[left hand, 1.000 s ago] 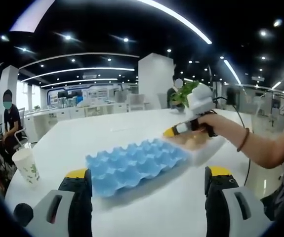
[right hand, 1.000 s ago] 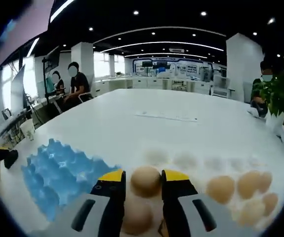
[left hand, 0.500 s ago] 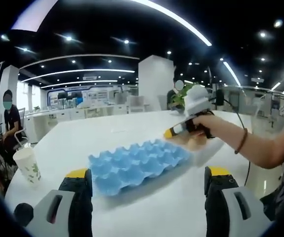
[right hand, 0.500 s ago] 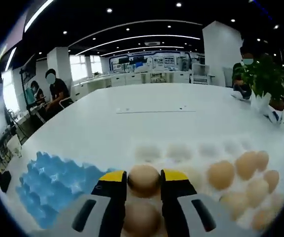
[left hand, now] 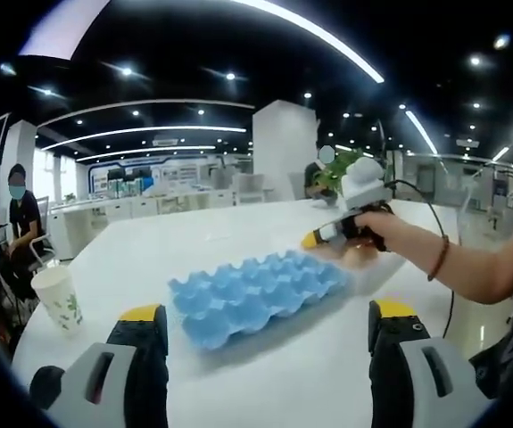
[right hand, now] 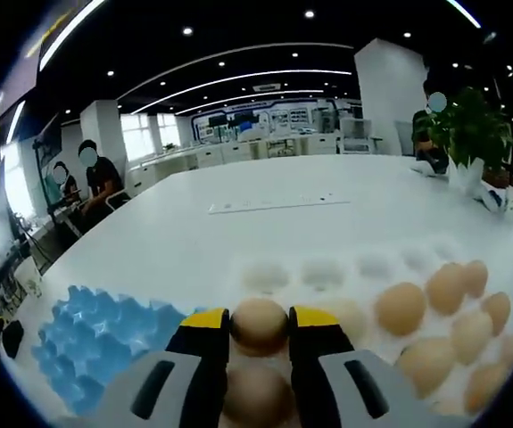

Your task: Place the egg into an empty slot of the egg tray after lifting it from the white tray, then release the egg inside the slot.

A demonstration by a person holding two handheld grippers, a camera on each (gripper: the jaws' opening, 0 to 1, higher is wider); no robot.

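My right gripper [right hand: 260, 323] is shut on a brown egg [right hand: 259, 325], held above the white tray [right hand: 345, 272] with several more eggs [right hand: 401, 308] on its right side. The blue egg tray [right hand: 95, 339] lies to the lower left with all visible slots bare. In the left gripper view the blue egg tray [left hand: 256, 290] sits mid-table, and the right gripper [left hand: 327, 236] hovers past its far right end in a person's hand. My left gripper [left hand: 265, 366] stands open near the tray's front edge, with nothing between its fingers.
A paper cup [left hand: 60, 299] stands at the table's left. A potted plant [right hand: 470, 134] sits at the far right. A sheet of paper [right hand: 278, 205] lies on the white table [right hand: 194, 241]. People sit at the left [right hand: 95, 174].
The right gripper has lifted slightly with the egg still held between its jaws. The left gripper stays open and in about the same place.
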